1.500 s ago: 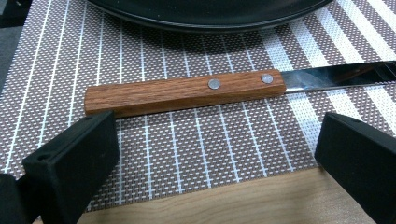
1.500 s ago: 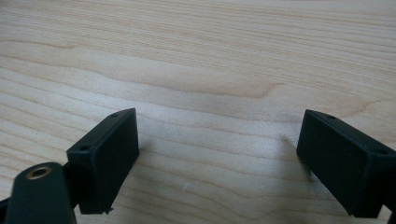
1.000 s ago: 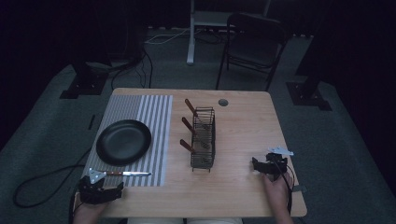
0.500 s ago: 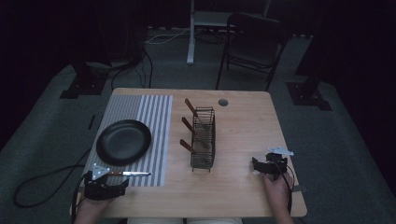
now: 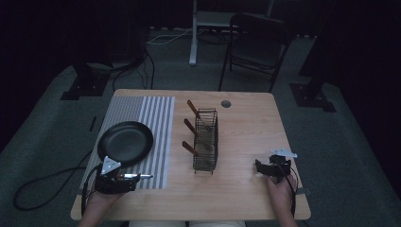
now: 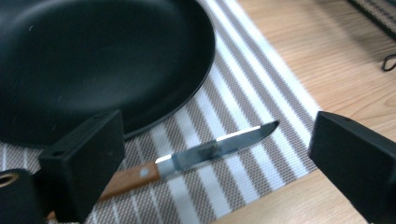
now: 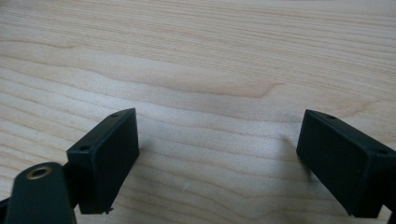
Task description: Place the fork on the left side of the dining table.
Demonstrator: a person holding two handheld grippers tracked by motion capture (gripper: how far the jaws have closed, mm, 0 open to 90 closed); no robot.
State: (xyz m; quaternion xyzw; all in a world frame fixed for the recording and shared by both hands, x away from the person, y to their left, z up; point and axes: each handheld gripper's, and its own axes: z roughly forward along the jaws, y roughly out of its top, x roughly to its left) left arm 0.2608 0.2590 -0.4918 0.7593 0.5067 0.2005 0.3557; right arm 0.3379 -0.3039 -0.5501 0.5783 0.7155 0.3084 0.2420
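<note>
A knife with a wooden handle [image 6: 126, 179] and a steel blade lies flat on the striped placemat [image 6: 261, 88], just below a black plate [image 6: 93, 60]. My left gripper [image 6: 219, 154] is open, its jaws standing on either side of the knife without touching it. From above, the left gripper [image 5: 122, 183] sits at the table's front left, with the knife [image 5: 138, 177] pointing right out of it. My right gripper [image 7: 217, 158] is open over bare wood with nothing between its jaws. It rests near the front right of the table [image 5: 261, 169].
A black wire basket [image 5: 206, 140] stands mid-table with three wooden handles [image 5: 189, 147] sticking out of its left side. The plate [image 5: 125, 142] lies on the placemat [image 5: 146, 113] behind my left gripper. A round hole [image 5: 226, 103] is in the tabletop at the back.
My left gripper has slid a little to the right, further along the knife's handle. The knife, the plate and my right gripper have stayed put.
</note>
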